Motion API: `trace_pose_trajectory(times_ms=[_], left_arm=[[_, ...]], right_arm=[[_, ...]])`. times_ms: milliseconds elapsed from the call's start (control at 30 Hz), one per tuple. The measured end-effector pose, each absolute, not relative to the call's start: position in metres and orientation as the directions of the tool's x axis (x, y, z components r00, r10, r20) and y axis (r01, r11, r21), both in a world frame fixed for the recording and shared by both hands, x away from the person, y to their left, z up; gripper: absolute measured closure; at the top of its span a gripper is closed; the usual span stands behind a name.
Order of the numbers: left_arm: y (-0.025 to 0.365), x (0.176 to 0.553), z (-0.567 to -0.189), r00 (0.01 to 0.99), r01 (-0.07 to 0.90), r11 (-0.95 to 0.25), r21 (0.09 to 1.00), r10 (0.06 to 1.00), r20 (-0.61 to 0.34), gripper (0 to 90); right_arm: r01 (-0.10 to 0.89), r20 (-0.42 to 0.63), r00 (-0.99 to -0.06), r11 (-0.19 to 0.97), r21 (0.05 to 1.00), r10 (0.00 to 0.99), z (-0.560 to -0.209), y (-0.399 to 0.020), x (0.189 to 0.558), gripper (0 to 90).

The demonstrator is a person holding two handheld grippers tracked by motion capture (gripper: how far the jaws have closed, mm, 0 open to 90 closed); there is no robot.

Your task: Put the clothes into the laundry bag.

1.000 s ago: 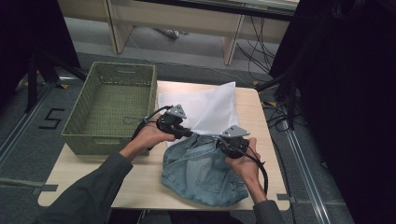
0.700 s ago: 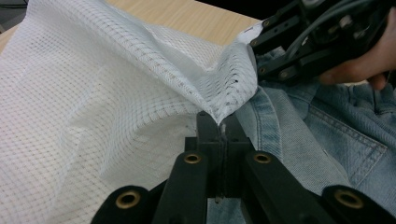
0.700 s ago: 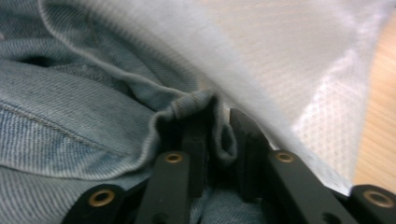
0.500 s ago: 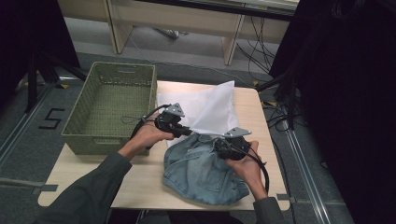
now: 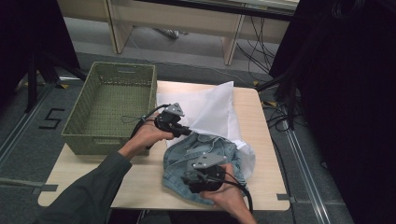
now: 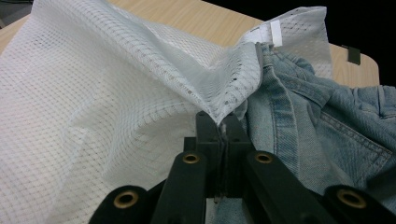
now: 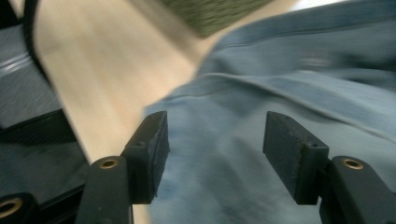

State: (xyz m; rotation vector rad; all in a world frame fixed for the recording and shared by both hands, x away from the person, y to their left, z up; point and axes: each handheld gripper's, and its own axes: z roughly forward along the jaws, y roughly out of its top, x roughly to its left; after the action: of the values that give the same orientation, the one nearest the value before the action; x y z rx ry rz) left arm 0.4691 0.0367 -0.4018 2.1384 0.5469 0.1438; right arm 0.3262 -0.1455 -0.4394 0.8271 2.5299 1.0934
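Over denim (image 5: 205,149), right gripper (image 7: 212,140) gapes, palm-down.

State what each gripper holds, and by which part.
Left gripper: shut on the white mesh laundry bag, pinching its opening edge. Right gripper: open above the light blue denim garment, holding nothing.

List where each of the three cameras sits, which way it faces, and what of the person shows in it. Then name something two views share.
High view: fixed above the person's side, looking forward and down at the table, basket, both forearms and tools.
Left gripper view: rides the left tool, facing its shut jaws pinching the white mesh bag.
Right gripper view: rides the right tool, facing down between open jaws at the denim garment.
Shared: all three show the denim.
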Motion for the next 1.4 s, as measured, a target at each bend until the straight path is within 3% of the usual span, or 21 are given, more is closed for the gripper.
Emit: trace_pose_trajectory(times_ms=[200, 367, 467, 533, 733, 933, 1067, 1167, 1200, 1267, 1333, 1400], left_arm=[[0.037, 0.469, -0.402, 0.89, 0.345, -0.491, 0.8, 0.443, -0.112, 87.1], [0.037, 0.47, -0.404, 0.891, 0.343, -0.501, 0.795, 0.442, -0.106, 87.0], [0.038, 0.47, -0.404, 0.893, 0.34, -0.506, 0.793, 0.438, -0.104, 87.7], [0.037, 0.469, -0.405, 0.891, 0.343, -0.498, 0.796, 0.442, -0.108, 87.9], [0.038, 0.468, -0.403, 0.893, 0.334, -0.499, 0.8, 0.439, -0.099, 88.6], [0.038, 0.468, -0.402, 0.893, 0.331, -0.502, 0.799, 0.441, -0.093, 88.8], [0.037, 0.468, -0.403, 0.894, 0.329, -0.511, 0.794, 0.439, -0.088, 88.7], [0.037, 0.468, -0.404, 0.894, 0.328, -0.513, 0.793, 0.441, -0.084, 88.7], [0.038, 0.468, -0.404, 0.894, 0.329, -0.508, 0.796, 0.44, -0.088, 88.6], [0.037, 0.467, -0.405, 0.892, 0.335, -0.499, 0.8, 0.442, -0.098, 88.6], [0.038, 0.468, -0.404, 0.891, 0.333, -0.508, 0.794, 0.446, -0.089, 88.5], [0.037, 0.467, -0.404, 0.889, 0.338, -0.498, 0.799, 0.448, -0.097, 88.5]], right_arm=[[0.39, -0.021, -0.841, 0.632, 0.67, 0.541, -0.467, -0.107, 0.324, 38.7], [0.338, -0.166, -0.837, 0.732, 0.592, 0.521, -0.497, -0.087, 0.334, 39.9], [0.339, -0.181, -0.841, 0.758, 0.558, 0.51, -0.497, -0.088, 0.335, 75.2], [0.319, -0.238, -0.816, 0.754, 0.575, 0.526, -0.486, -0.096, 0.337, 82.6], [0.35, -0.259, -0.736, 0.679, 0.646, 0.626, -0.433, -0.144, 0.353, 83.8], [0.382, -0.278, -0.63, 0.602, 0.702, 0.725, -0.409, -0.201, 0.375, 84.0], [0.453, -0.252, -0.582, 0.566, 0.689, 0.773, -0.42, -0.217, 0.39, 83.9], [0.51, -0.221, -0.59, 0.57, 0.644, 0.777, -0.441, -0.216, 0.397, 83.6], [0.555, -0.15, -0.603, 0.547, 0.627, 0.783, -0.457, -0.215, 0.405, 83.2], [0.554, -0.146, -0.606, 0.547, 0.627, 0.782, -0.459, -0.214, 0.407, 82.5], [0.545, -0.153, -0.616, 0.558, 0.625, 0.773, -0.457, -0.214, 0.405, 79.5], [0.537, -0.144, -0.618, 0.548, 0.641, 0.773, -0.453, -0.214, 0.404, 70.7]])
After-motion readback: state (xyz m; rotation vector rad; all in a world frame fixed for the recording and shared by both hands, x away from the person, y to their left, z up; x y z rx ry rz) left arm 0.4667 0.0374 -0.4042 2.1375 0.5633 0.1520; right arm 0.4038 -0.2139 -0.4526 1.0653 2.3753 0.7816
